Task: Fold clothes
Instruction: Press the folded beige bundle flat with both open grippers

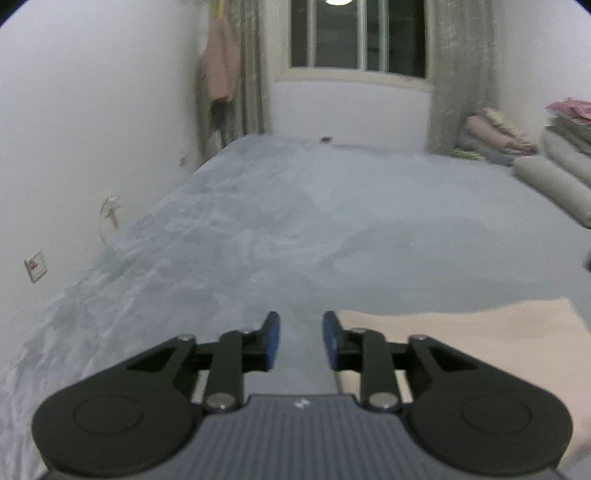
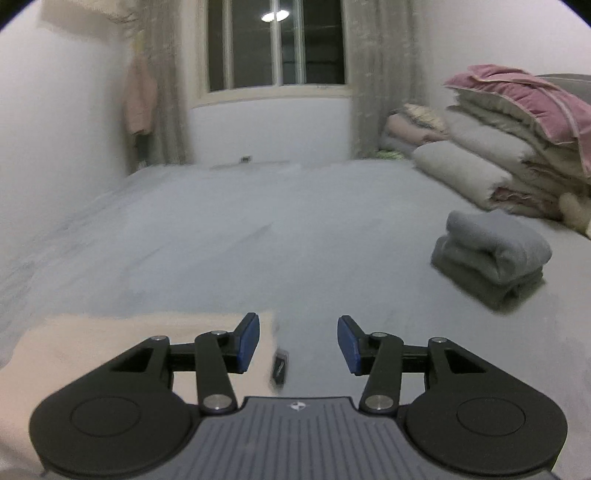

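A cream folded garment lies flat on the grey bed sheet, under and to the right of my left gripper. That gripper is open with nothing between its blue pads. In the right wrist view the same cream garment lies at lower left, its right edge below my right gripper, which is open wide and holds nothing. A dark tag shows at the garment's edge. A folded grey garment sits on the bed sheet to the right.
A stack of quilts and pillows with a pink cover on top lines the right side. A wall with sockets runs along the left. A window with curtains is at the far end, with a pink garment hanging beside it.
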Demonstrator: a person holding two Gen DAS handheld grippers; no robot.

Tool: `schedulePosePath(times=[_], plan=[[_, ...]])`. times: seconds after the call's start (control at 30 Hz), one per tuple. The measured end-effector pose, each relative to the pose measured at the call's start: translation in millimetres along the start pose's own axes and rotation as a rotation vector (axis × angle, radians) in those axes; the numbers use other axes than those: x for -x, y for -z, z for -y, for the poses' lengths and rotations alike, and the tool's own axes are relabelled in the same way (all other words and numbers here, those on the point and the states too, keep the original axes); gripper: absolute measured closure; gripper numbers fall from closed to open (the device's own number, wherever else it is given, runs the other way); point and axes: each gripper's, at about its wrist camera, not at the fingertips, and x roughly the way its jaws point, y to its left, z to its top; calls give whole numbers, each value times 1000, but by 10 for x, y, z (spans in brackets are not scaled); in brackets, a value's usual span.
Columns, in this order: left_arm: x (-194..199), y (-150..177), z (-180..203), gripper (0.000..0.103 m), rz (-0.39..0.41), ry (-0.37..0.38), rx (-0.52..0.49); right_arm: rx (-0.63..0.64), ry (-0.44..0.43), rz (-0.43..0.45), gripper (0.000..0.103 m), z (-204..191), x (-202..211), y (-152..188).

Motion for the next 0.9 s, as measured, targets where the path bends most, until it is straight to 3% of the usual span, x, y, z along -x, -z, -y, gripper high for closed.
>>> schedulePosePath(times=[0.13,0.2,0.33,0.4,0.47,0.57,0.63,0.73,0.9], plan=[[278,406,330,66,-13,144,0,16,-112,-66,57,-174,349,315],[237,574,490,66,-41,161,-25,80,-116,-99,57,-345,317,448],[139,720,649,64,-54,178,-69,105,-149,-70,57,-662,300,522],[112,746,672,62,-50,172,-70,93,-174,-39,57,-761,289,536],[14,783,673,62,-62,165,-72,151,-194,-61,57,-926,242,582],[-55,880,747,62,-67,137,-104,231,-164,-174,57,-1076,146,730],[-79,932,792,62,-68,117,-127,225,-168,-179,57,-1052,141,810],[-87,932,785,62,-73,117,-101,187,-175,-180,57,-1024,196,837],[-10,893,836,61,-58,94,-112,224,-121,-101,57,-1125,290,822]])
